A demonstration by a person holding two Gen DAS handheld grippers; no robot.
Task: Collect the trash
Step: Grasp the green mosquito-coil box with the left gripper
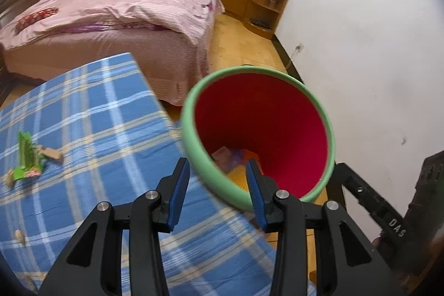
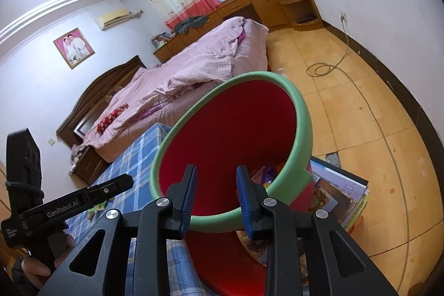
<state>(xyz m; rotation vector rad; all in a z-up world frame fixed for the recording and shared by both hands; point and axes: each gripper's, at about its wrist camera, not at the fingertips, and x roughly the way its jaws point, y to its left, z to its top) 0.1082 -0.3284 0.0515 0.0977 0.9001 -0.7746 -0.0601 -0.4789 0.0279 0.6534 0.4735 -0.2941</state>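
Green wrapper (image 1: 27,158) and brown scraps are lying at nine o'clock on the plaid cloth (image 1: 91,113). I am judging a drop as just done: the left gripper (image 1: 217,179) and right gripper (image 2: 216,186) are both hanging unclenched and empty at the bin (image 1: 258,135), twelve o'clock. Next I am swinging left for that wrapper.

A blue plaid table (image 1: 91,113) lies under and left of the left claw (image 1: 217,171). On it, far left of that claw, lie a green wrapper (image 1: 27,157), a brown scrap (image 1: 51,153) and small crumbs (image 1: 20,236).
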